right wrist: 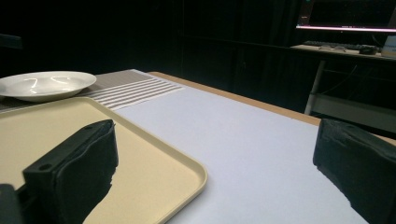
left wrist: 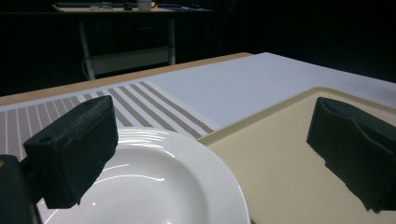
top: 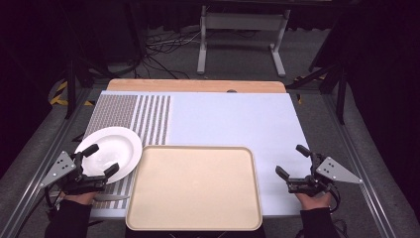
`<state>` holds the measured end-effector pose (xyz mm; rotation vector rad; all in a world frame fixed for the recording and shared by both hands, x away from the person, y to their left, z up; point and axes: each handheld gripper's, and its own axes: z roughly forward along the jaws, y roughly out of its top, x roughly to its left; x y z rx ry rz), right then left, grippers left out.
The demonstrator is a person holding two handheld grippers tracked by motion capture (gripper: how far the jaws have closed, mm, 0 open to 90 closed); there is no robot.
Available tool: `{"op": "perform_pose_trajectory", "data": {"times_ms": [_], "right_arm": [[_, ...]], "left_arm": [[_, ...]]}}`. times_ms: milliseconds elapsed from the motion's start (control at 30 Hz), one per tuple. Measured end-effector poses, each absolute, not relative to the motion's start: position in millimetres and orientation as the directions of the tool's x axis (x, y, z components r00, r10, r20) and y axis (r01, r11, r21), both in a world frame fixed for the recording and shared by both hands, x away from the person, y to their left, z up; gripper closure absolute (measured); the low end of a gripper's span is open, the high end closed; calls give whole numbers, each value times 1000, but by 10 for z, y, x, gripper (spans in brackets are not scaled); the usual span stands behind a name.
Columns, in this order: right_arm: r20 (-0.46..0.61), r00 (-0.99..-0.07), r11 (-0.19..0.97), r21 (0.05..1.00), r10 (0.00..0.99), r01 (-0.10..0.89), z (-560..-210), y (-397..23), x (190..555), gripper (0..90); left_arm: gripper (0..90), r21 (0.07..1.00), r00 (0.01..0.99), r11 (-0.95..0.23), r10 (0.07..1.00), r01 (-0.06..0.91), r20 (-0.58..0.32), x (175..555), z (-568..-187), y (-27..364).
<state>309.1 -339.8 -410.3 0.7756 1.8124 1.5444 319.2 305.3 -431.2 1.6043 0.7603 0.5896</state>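
Jaws wide over plate (top: 110, 147) rim

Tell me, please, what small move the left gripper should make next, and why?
Probably ease the left gripper forward so its open jaws straddle the near rim of the white plate. It hovers at that rim with nothing between the jaws, and the beige tray lies alongside.

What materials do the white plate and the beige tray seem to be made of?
The white plate looks like glazed ceramic or porcelain: it is glossy, with sharp bright reflections and fine ridges on its rim; hard plastic is possible too. The beige tray looks like moulded plastic with a matte finish: even colour, dull surface, rounded corners and a raised lip.
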Motion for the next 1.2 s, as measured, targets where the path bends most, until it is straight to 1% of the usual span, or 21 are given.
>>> {"op": "perform_pose_trajectory", "data": {"times_ms": [200,333,767,967,1100,1200], "right_arm": [[-85,-636,136,990,767,32,-4106,-3396,3090,8],[-78,-637,137,990,767,44,-4122,-3393,3100,7],[-86,-650,145,989,755,38,-4114,-3387,3100,7],[-76,-651,136,990,755,42,-4122,-3388,3107,3],[-55,-663,121,991,747,54,-4148,-3392,3112,3],[-53,-667,122,991,743,57,-4153,-3393,3121,3]], "left_arm": [[8,985,656,-75,753,157,-47,3198,-4314,3051],[12,985,655,-80,754,152,-40,3194,-4311,3053],[24,984,669,-87,742,155,-40,3191,-4292,3053],[23,981,691,-102,722,164,-41,3191,-4199,3040],[18,981,701,-128,713,144,-10,3159,-4083,3038],[14,980,702,-133,712,145,-7,3161,-4057,3038]]}}
